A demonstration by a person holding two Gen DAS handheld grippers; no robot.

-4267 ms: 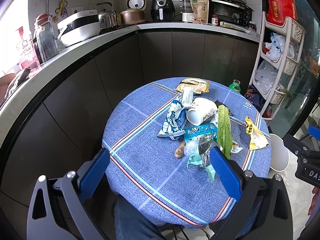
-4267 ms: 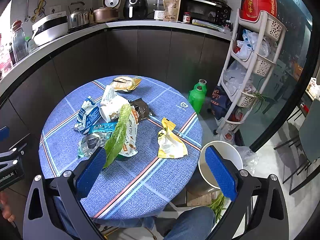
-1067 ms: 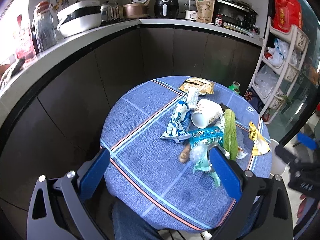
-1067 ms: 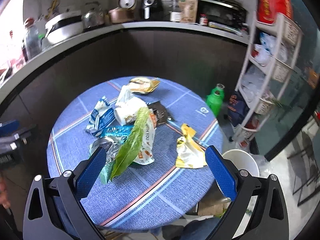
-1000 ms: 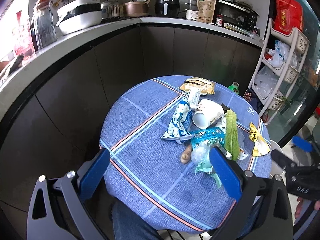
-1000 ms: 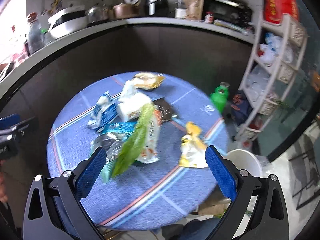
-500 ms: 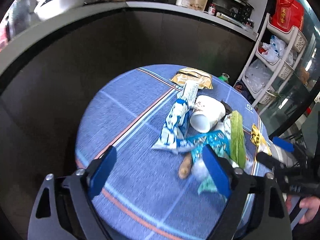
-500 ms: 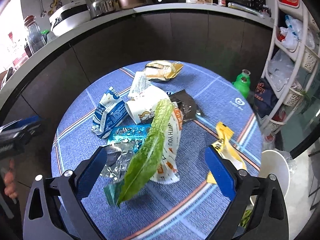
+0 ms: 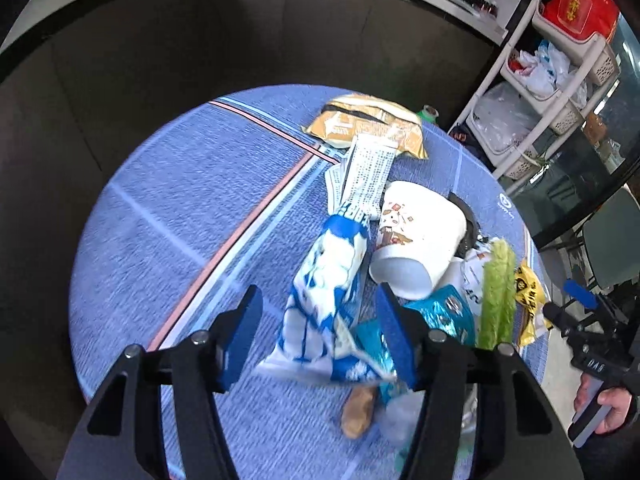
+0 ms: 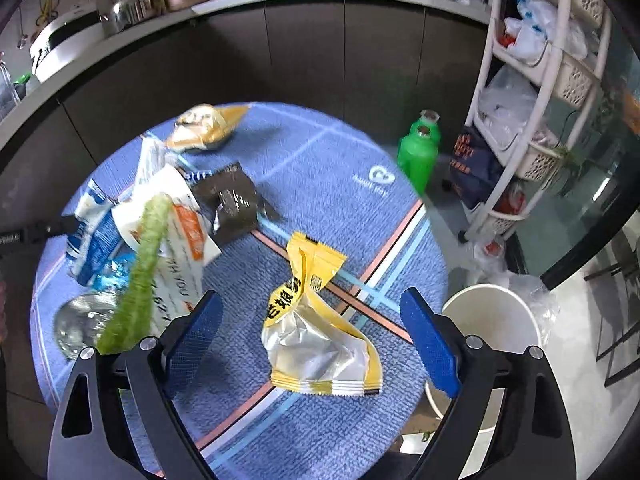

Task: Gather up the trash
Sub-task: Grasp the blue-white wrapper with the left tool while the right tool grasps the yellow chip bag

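Trash lies on a round table with a blue cloth. My left gripper hangs low over it, jaws closing, with a blue and white wrapper between the fingers; the pads do not touch it. Beside it lie a tipped paper cup, a teal wrapper, a green leaf and a tan packet. My right gripper is wide, jaws closing slightly, straddling a yellow wrapper without touching it.
A white bin stands on the floor at the table's right edge. A green bottle and a white basket rack stand behind it. Dark cabinets curve around the far side. A dark wrapper lies mid-table.
Both grippers came down and forward toward the table. The left jaws narrowed around the blue and white wrapper. The right gripper swung right, over the yellow wrapper.
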